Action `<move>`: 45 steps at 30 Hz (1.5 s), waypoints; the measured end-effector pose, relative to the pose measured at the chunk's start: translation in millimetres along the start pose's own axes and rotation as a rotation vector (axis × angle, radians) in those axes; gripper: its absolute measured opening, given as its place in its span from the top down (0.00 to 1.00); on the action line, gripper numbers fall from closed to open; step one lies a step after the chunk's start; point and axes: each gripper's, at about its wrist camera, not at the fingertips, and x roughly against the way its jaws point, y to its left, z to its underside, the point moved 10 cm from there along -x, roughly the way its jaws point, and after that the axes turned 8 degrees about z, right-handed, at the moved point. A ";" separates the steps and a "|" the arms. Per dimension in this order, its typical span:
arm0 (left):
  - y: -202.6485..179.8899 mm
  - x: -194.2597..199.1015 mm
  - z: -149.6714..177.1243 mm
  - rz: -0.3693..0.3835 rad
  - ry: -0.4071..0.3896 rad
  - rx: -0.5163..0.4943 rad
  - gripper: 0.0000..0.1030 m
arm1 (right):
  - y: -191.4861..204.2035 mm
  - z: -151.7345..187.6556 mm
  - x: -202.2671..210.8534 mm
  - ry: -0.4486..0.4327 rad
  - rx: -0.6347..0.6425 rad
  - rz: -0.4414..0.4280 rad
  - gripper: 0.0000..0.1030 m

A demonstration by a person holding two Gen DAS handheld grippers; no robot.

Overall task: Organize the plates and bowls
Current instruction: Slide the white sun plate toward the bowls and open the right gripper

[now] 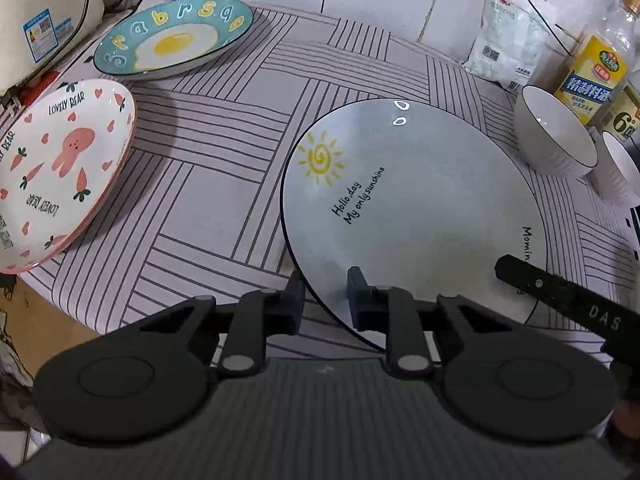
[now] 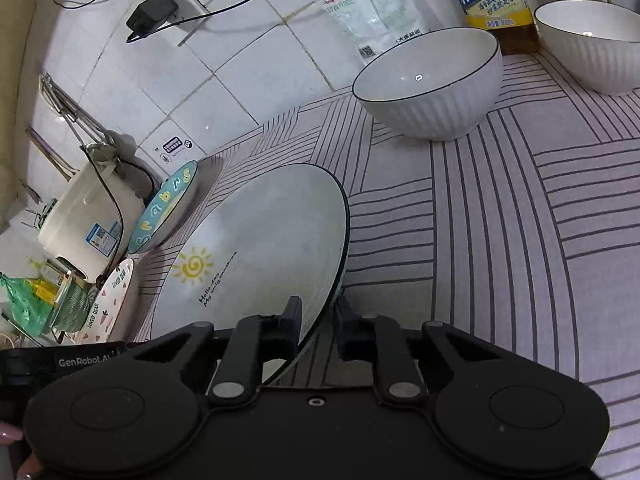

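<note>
A pale grey plate (image 1: 412,208) with a yellow sun and black lettering lies on the striped cloth, and both grippers hold its rim. My left gripper (image 1: 326,286) is shut on the near-left rim, one pad above and one below. My right gripper (image 2: 319,314) is shut on the near-right rim of the same plate (image 2: 260,248), which looks tilted there. A blue plate with a fried-egg picture (image 1: 172,40) and a white plate with a pink bunny (image 1: 60,168) sit at the left. Two white ribbed bowls (image 2: 432,84) (image 2: 592,44) stand at the right rear.
A white rice cooker (image 1: 40,20) fills the back left corner. A bottle (image 1: 600,68) and a plastic bag (image 1: 504,40) stand against the tiled wall near the bowls. A green colander (image 2: 72,308) sits beyond the bunny plate. The striped cloth (image 2: 520,240) covers the counter.
</note>
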 end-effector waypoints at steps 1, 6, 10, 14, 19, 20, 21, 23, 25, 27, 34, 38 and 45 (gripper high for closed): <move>0.3 -0.2 0.0 0.000 0.007 0.007 0.80 | 0.2 -0.1 0.1 0.002 0.002 0.000 0.80; -1.1 0.5 -0.1 0.020 0.081 0.008 0.74 | 5.4 -1.6 4.0 0.026 0.046 0.000 0.78; -1.7 7.4 0.1 -0.001 0.076 -0.027 0.74 | 12.7 -4.7 12.4 0.023 0.072 -0.029 0.76; 3.1 12.7 -7.0 -0.013 0.051 -0.028 0.74 | 22.4 -7.5 11.2 0.037 0.123 -0.046 0.74; 4.5 11.7 -35.1 -0.035 -0.003 -0.060 0.74 | 30.0 -20.8 0.4 0.036 0.164 -0.075 0.73; 4.4 10.7 -42.5 -0.036 -0.014 -0.071 0.74 | 30.8 -26.1 -4.2 0.033 0.165 -0.083 0.73; 4.4 9.1 -49.9 -0.037 -0.026 -0.084 0.74 | 31.5 -31.0 -8.0 0.028 0.165 -0.090 0.73; 4.3 4.6 -63.3 -0.040 -0.038 -0.102 0.74 | 31.4 -41.8 -16.1 0.011 0.160 -0.111 0.73; 3.2 -2.5 -76.6 -0.047 -0.043 -0.126 0.74 | 30.7 -52.2 -25.9 -0.016 0.148 -0.124 0.73; 5.2 -11.4 -90.5 -0.046 -0.045 -0.119 0.74 | 30.8 -59.4 -34.7 -0.026 0.143 -0.114 0.73; 3.8 -37.0 -131.1 -0.033 -0.047 -0.144 0.74 | 29.6 -91.8 -59.9 -0.057 0.121 -0.103 0.72; 7.9 -50.7 -151.2 -0.031 -0.046 -0.158 0.74 | 33.1 -107.9 -75.2 -0.059 0.110 -0.083 0.72; 20.6 -83.7 -162.1 -0.025 0.029 -0.166 0.74 | 37.4 -115.7 -99.1 -0.064 0.108 -0.004 0.71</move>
